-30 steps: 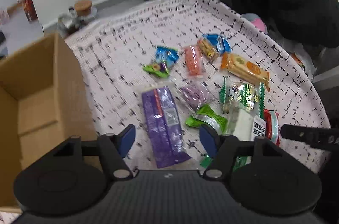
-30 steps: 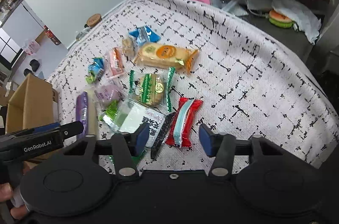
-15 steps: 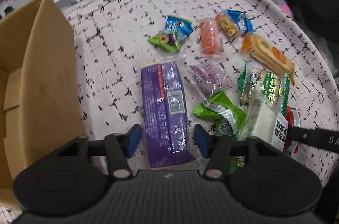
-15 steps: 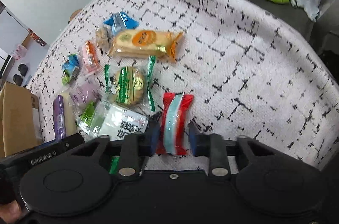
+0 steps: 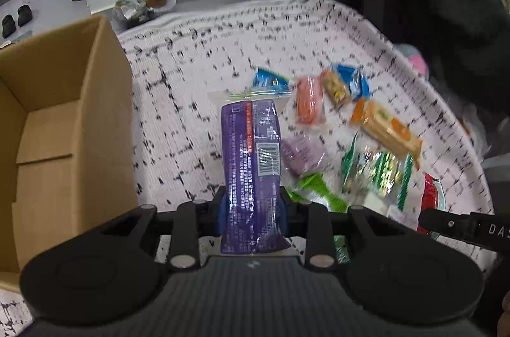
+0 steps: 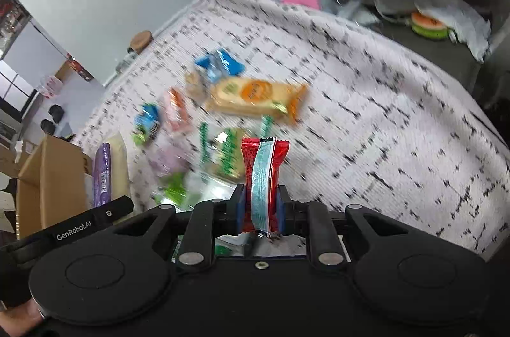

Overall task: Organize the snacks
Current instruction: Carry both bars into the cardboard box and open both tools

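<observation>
Left wrist view: the left gripper [image 5: 251, 217] is clamped on the near end of a long purple packet [image 5: 251, 164]. Its jaws have just been closing, and the packet now sits between the blue pads, standing up and away from the camera, clear of the cloth. An open cardboard box [image 5: 57, 126] stands just left of the gripper on the white cloth with black dashes [image 5: 197, 75]. To the right of the purple packet, loose snacks lie on the cloth: a small lilac packet [image 5: 302, 153], an orange packet [image 5: 309, 104], a blue packet [image 5: 353, 82], a long cracker packet with orange ends [image 5: 387, 129], a green-striped packet [image 5: 379, 174] and a green wrapper [image 5: 314, 190]. The tip of the other tool enters at the right edge.

Right wrist view: the right gripper [image 6: 258, 211] grips a red packet with a pale blue stripe [image 6: 263, 177]. Its jaws have just been closing; the pads press both sides of the packet, which stands upright off the cloth. Beyond it the remaining snacks appear blurred. The cardboard box is at the far left, with the purple packet beside it above the left tool. A hand [image 6: 19, 316] shows at the lower left corner.
</observation>
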